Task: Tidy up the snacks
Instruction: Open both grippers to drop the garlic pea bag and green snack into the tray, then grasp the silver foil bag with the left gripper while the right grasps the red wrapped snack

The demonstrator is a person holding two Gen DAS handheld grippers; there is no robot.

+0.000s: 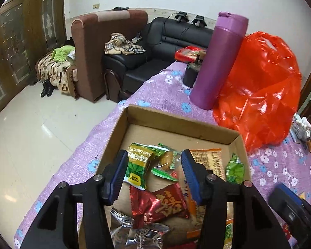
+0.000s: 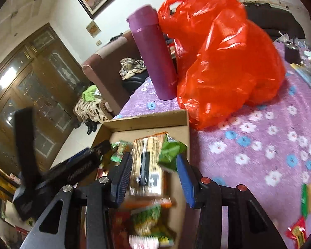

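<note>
Your left tool (image 1: 154, 169) is hanging released over the cardboard box (image 1: 174, 122) on the desk (image 1: 161, 91), its pads clear of the green packet (image 1: 137, 166) and red packet (image 1: 155, 204) lying inside. In the right view, your right tool (image 2: 153, 173) is hovering unclenched above the same box (image 2: 147, 122), an orange-edged snack pack (image 2: 149, 166) lying loose beneath its pads; the picture is blurring. The red bag (image 2: 217, 58) is sitting beside the box.

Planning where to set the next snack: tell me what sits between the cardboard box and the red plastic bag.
Nothing: in the right wrist view the red plastic bag spills right up to the cardboard box corner, only bare floral cloth beside them.
</note>
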